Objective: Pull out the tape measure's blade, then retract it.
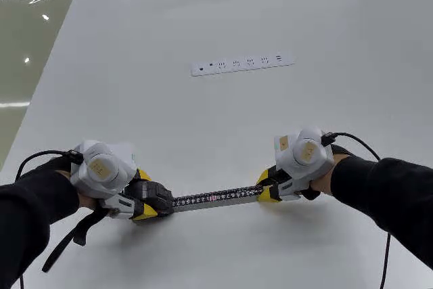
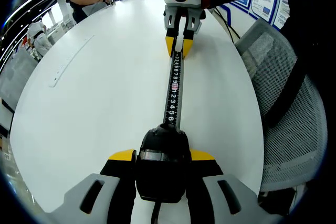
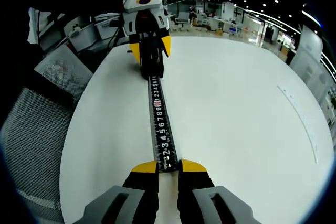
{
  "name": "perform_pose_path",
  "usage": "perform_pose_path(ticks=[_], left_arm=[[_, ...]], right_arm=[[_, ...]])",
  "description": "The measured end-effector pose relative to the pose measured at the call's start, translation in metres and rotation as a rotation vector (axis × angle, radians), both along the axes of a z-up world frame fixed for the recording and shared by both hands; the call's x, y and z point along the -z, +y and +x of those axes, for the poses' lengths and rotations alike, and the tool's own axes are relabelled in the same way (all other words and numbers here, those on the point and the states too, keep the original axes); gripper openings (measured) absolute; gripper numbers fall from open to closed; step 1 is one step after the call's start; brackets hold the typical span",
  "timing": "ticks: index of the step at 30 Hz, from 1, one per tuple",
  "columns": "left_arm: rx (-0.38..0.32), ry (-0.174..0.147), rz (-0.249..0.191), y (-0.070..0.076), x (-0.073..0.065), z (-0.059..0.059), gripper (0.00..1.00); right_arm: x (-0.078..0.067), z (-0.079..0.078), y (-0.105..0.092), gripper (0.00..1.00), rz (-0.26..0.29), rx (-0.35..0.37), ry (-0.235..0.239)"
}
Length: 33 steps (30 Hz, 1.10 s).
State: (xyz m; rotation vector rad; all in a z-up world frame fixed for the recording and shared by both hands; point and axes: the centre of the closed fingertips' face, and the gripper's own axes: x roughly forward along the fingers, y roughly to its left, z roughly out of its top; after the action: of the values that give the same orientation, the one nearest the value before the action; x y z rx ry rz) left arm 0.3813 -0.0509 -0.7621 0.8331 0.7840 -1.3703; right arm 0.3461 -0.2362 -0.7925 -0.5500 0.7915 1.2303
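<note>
Both sets of jaws are clamped. My left gripper (image 1: pixel 145 204) squeezes the black tape measure case (image 2: pixel 161 169) between its yellow-tipped jaws. My right gripper (image 3: pixel 168 167) pinches the tip of the blade (image 3: pixel 159 121). Blade is out, stretched straight between the two, numbers up, low over the white table (image 1: pixel 203 120) near its front edge. White power strip (image 1: pixel 242 63) lies well apart, farther back.
</note>
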Motion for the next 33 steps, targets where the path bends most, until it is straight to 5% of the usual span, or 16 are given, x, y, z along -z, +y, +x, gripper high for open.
perform_pose_path(ticks=[33], left_arm=[[-0.004,0.000,-0.002,0.000,0.000,0.000,0.31]], right_arm=[[-0.001,-0.002,-0.015,0.08,-0.008,0.015,0.003]])
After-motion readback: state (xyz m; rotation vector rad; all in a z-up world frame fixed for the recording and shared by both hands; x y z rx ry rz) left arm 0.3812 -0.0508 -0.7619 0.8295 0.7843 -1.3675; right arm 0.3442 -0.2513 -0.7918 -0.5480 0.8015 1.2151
